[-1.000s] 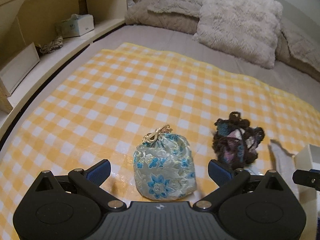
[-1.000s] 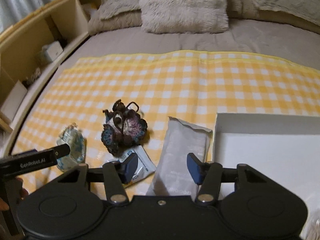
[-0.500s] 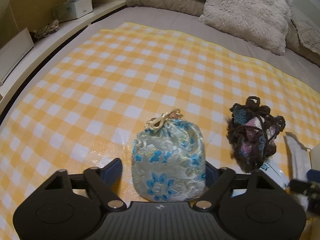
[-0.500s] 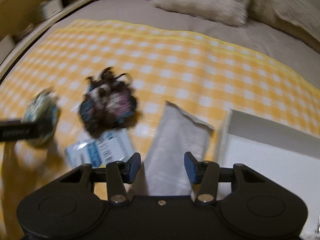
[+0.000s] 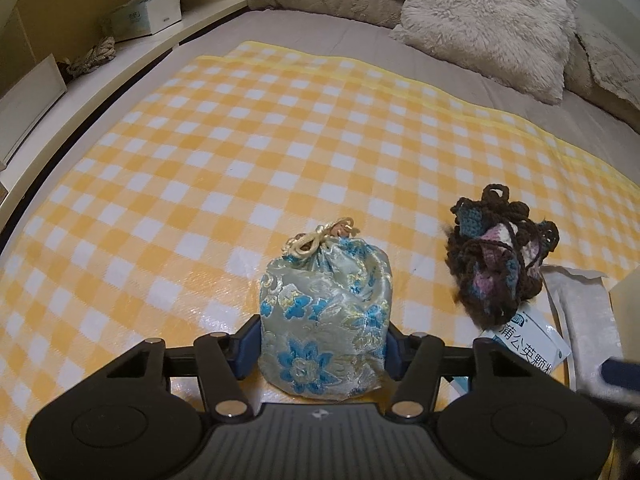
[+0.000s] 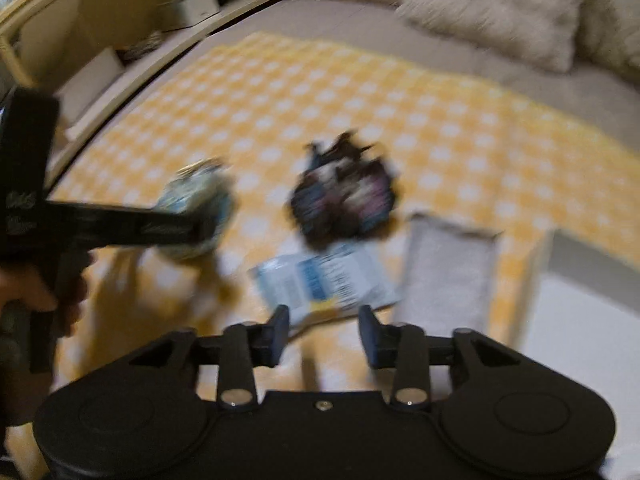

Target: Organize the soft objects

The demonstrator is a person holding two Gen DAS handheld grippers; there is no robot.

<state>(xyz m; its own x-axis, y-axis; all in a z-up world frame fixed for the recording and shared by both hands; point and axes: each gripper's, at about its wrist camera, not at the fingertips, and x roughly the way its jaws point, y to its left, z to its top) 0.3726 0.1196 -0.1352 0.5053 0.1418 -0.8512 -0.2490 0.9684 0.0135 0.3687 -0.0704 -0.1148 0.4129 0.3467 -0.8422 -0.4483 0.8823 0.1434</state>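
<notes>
A silver-blue floral drawstring pouch [image 5: 324, 320] stands upright on the yellow checked cloth [image 5: 240, 140]. My left gripper [image 5: 318, 346] is shut on it, one finger on each side of its lower half. The pouch also shows blurred in the right wrist view [image 6: 196, 208]. A dark crochet bundle [image 5: 500, 264] lies to its right, also seen in the right wrist view [image 6: 344, 196]. My right gripper [image 6: 323, 334] is open and empty, above a blue-white packet [image 6: 324, 280].
A grey padded envelope [image 6: 448, 264] and a white box [image 6: 580, 320] lie to the right. Fluffy pillows [image 5: 488, 20] sit at the head of the bed. A side shelf [image 5: 120, 52] with a tissue box [image 5: 144, 14] runs along the left.
My left gripper moved forward around the pouch and closed on it. My right gripper swung left, from over the envelope to over the packet; its view is blurred.
</notes>
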